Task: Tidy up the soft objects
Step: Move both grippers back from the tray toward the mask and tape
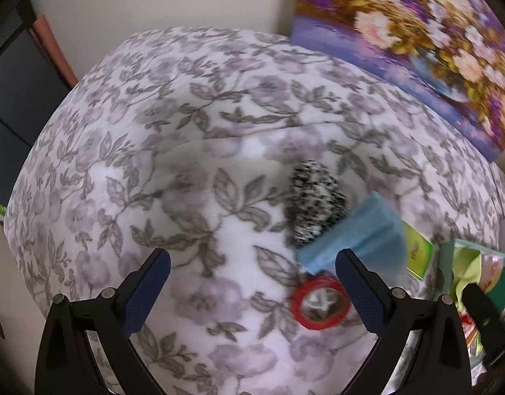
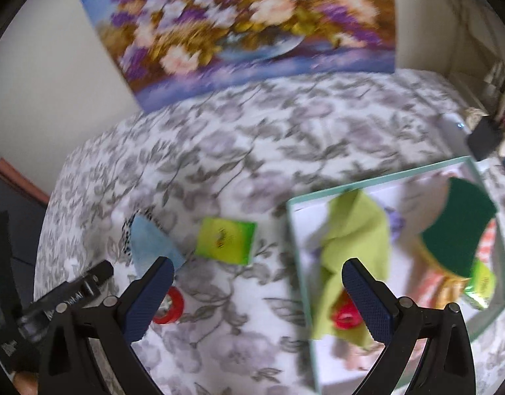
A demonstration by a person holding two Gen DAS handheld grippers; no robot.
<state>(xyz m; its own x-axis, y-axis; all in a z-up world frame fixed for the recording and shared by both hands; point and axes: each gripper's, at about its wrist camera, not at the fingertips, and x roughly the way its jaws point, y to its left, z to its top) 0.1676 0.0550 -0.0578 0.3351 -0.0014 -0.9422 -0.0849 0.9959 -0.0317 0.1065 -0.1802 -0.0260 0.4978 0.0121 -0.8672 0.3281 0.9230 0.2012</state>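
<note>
A black-and-white speckled soft bundle [image 1: 313, 202] lies on the floral blanket [image 1: 173, 131], with a light blue cloth [image 1: 358, 237] beside it and a red tape roll [image 1: 320, 302] in front. My left gripper [image 1: 251, 283] is open and empty above the blanket, left of these. My right gripper [image 2: 257, 293] is open and empty, at the left edge of a shallow teal-rimmed box [image 2: 381, 182]. The box holds a lime green cloth [image 2: 354, 240], a dark green sponge [image 2: 456, 227] and a red roll [image 2: 346, 317]. The blue cloth [image 2: 150, 243] and tape roll [image 2: 170, 307] show at left.
A small green-yellow packet [image 2: 226, 240] lies on the blanket between the blue cloth and the box; it also shows in the left wrist view [image 1: 418, 253]. A floral painting [image 2: 246, 29] leans on the wall behind. The left gripper's body [image 2: 68, 296] is at lower left.
</note>
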